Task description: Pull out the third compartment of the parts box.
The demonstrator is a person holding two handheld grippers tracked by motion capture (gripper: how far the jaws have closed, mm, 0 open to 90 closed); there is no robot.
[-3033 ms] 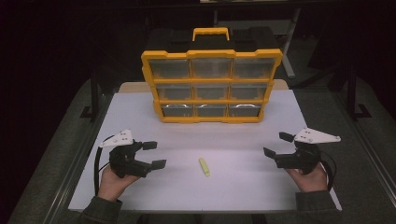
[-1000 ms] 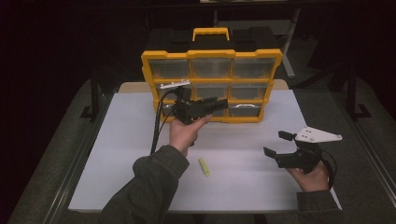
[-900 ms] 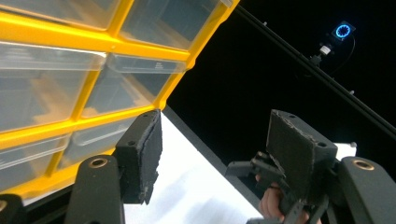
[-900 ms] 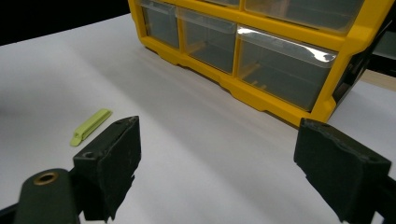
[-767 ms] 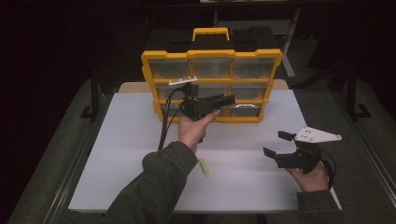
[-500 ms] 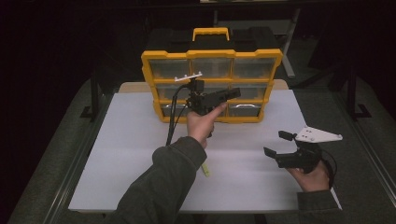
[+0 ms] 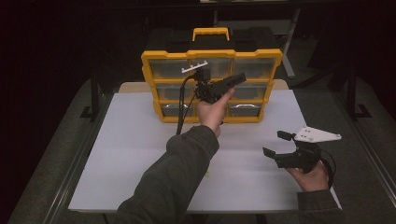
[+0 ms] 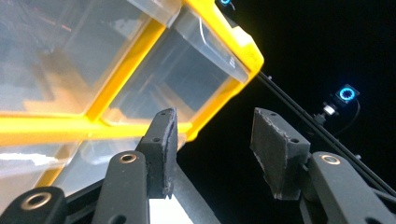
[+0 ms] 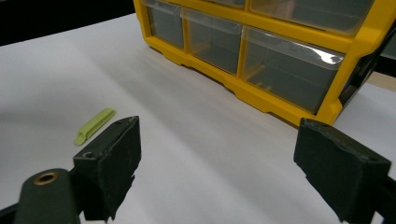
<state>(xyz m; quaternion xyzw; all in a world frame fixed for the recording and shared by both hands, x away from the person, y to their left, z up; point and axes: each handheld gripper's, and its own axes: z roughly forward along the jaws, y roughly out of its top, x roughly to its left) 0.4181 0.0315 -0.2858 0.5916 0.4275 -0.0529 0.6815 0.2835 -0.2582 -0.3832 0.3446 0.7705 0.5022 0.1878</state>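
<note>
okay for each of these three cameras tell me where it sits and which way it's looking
High view: above the person's side, looking forward and down on the table; both forearms, left gripper, right gripper.
Left gripper view: rides the left gripper, aimed at the yellow drawer cabinet; its jaws have just been closing, nothing between them.
Right gripper view: low over the table; open jaws, green clip.
All share the cabinet.

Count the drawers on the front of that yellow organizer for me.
9, in three rows of three on the yellow organizer: top, middle and bottom. The left claw and hand cover parts of the middle column and middle row.
</note>
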